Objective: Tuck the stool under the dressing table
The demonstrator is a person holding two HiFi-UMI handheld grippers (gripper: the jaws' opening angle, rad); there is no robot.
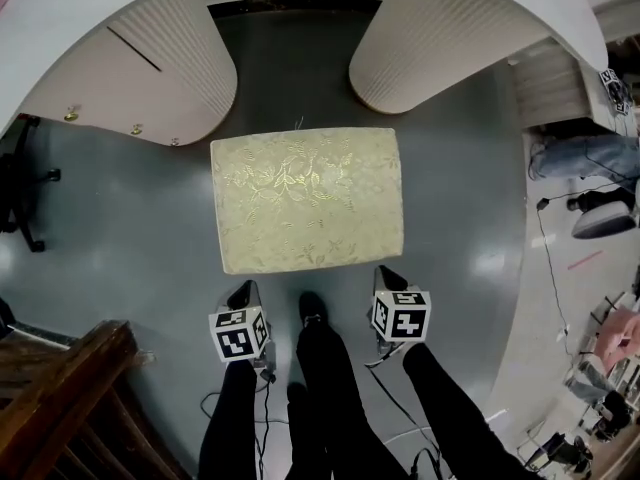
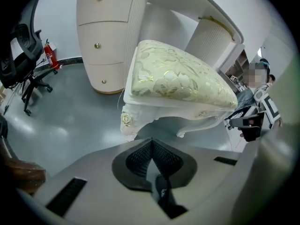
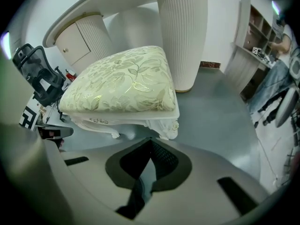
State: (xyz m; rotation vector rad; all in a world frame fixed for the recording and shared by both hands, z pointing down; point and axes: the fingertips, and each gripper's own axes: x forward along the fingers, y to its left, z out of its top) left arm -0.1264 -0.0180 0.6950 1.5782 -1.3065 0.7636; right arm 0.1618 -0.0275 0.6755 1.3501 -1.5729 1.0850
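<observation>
The stool (image 1: 305,200) has a cream floral cushion on a white carved base. It stands on the grey floor in front of the gap between the dressing table's two ribbed pedestals, the left pedestal (image 1: 150,68) and the right pedestal (image 1: 440,38). My left gripper (image 1: 243,296) is shut and empty, just short of the stool's near left edge. My right gripper (image 1: 390,278) is shut too, close to the near right corner. In the left gripper view the stool (image 2: 178,81) fills the middle above the left gripper (image 2: 152,143). In the right gripper view the stool's carved leg (image 3: 168,128) is just beyond the right gripper (image 3: 151,142).
A black office chair (image 2: 23,50) and a red fire extinguisher (image 2: 50,55) are at the left. Dark wooden furniture (image 1: 60,398) sits at the near left. A seated person (image 1: 580,158) and cables are at the right. My dark-trousered legs (image 1: 320,388) stand between the grippers.
</observation>
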